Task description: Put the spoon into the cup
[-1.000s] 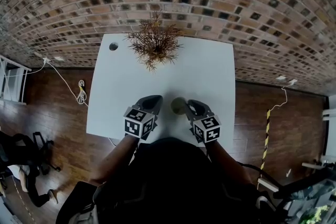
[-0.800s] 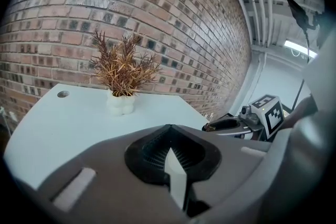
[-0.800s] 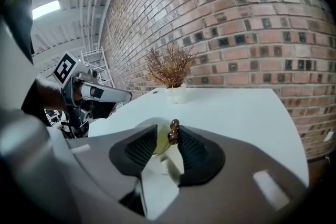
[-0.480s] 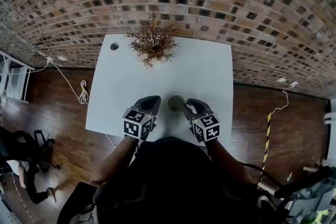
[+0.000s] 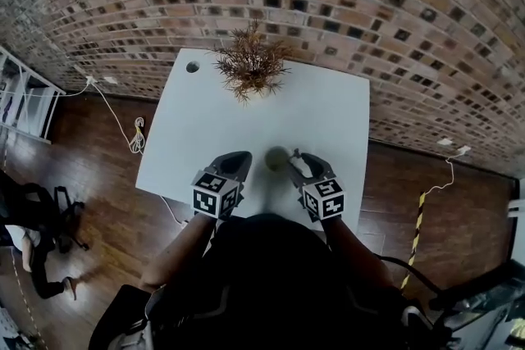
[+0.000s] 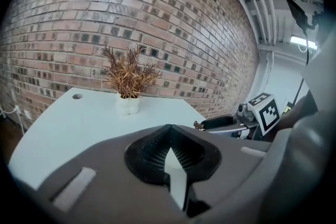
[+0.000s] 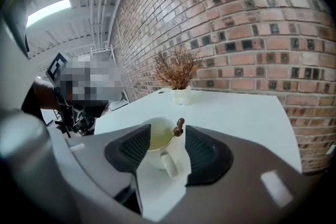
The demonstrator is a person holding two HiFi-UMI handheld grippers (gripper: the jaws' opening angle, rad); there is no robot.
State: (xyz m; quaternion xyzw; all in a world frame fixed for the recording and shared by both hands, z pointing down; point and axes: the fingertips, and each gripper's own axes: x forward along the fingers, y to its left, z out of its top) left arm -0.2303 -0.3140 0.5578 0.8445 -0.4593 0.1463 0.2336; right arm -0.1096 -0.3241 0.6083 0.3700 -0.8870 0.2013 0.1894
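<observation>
**A:** Brick wall (image 5: 369, 12) runs all along the back, with dark wooden floor (image 5: 90, 168) below it. What stands at the far left?

**B:** White shelving (image 5: 20, 106) sits at the edge. Then a pale cable (image 5: 131, 135) trails over the boards toward the white table (image 5: 197, 127). That table has a round hole (image 5: 192, 67) near its far left corner. A dried plant (image 5: 250, 61) in a small white pot (image 6: 128, 105) stands at the wall side.

**A:** And the tools?

**B:** Left gripper (image 5: 240, 155) hovers over the table's near edge, its jaws meeting at the tips with nothing between them. Just to its right the cup (image 5: 276, 159) stands on the table, handle toward the person. The spoon (image 7: 178, 126) is already in it, its dark end leaning on the rim.

**A:** Right side?

**B:** Right gripper (image 7: 167, 132) has just been opening its jaws. They stand wide apart, the cup between them, neither pad pressing on it. Farther right, a yellow-and-black strip (image 5: 414, 234) lies on the floor.
</observation>
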